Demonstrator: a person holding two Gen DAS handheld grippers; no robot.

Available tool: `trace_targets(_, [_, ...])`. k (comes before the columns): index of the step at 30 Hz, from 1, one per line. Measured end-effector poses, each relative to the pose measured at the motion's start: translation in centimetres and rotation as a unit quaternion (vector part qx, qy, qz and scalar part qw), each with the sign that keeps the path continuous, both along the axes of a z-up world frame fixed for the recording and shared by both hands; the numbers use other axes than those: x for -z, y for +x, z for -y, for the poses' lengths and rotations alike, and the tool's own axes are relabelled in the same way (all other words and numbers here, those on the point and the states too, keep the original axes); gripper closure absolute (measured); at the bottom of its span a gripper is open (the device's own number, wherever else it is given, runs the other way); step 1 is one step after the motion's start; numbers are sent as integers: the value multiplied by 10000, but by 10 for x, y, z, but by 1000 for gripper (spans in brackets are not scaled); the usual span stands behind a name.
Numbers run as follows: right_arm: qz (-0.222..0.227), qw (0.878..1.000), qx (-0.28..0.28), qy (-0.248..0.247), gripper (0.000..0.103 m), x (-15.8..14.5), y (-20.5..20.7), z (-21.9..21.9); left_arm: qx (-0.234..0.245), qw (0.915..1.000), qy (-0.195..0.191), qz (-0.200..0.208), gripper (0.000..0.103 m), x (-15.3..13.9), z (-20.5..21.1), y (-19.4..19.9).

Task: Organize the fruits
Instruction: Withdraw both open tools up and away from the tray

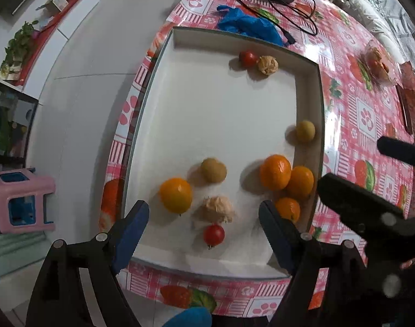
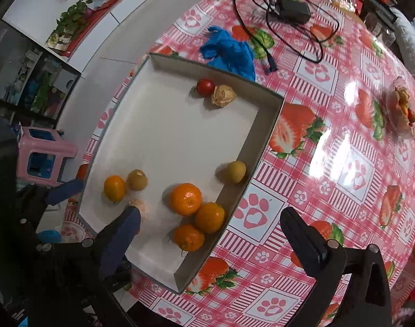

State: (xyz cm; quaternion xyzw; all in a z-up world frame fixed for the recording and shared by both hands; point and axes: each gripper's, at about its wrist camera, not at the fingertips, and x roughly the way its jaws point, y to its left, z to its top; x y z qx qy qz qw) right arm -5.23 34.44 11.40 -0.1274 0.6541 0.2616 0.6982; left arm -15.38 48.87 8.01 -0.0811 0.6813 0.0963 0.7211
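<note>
A shallow white box [image 1: 164, 62] lies on a table covered by a pink checked cloth [image 2: 330, 163] printed with strawberries and paw marks. The fruits lie loose inside the box. Three oranges [image 1: 275, 171] sit touching one another in the box's near right corner, against its right wall. A small yellow fruit [image 1: 305, 131] rests alone farther along that same wall. At the box's far wall, a cherry tomato [image 1: 248, 58] touches a papery husked fruit [image 1: 267, 64]. Toward the box's near left side lie a yellow-orange fruit [image 1: 176, 196], a brownish-yellow fruit [image 1: 213, 170], a second husked fruit [image 1: 217, 209] and a second cherry tomato [image 1: 213, 235].

The left gripper [image 1: 203, 212] hovers over the box's near edge, jaws spread wide and empty, the second tomato lying between them. The right gripper [image 2: 210, 220] hangs over the box's near right corner, jaws also wide apart, holding nothing.

Just beyond the box's far wall lies a crumpled blue bag [image 2: 229, 51]; farther off, black cables and a power adapter [image 2: 293, 11].
</note>
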Motion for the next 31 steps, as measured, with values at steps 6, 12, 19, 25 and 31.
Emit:
trace_targets(6, [88, 9997, -224, -44, 0, -19, -12, -4, 72, 9999, -53, -56, 0, -11, 4, -10])
trace_targets(12, [75, 9994, -285, -168, 0, -33, -22, -2, 203, 9996, -12, 181, 0, -34, 5, -20])
trace_targets(19, [108, 9989, -379, -266, 0, -50, -30, 3, 251, 9993, -35, 292, 0, -51, 10, -28])
trace_targets(25, [197, 9985, -460, -242, 0, -63, -31, 1, 274, 9988, 139, 379, 0, -56, 16, -29])
trace_targets(31, [215, 9980, -539, -232, 0, -65, -30, -2, 221, 9979, 256, 545, 0, -60, 18, -31])
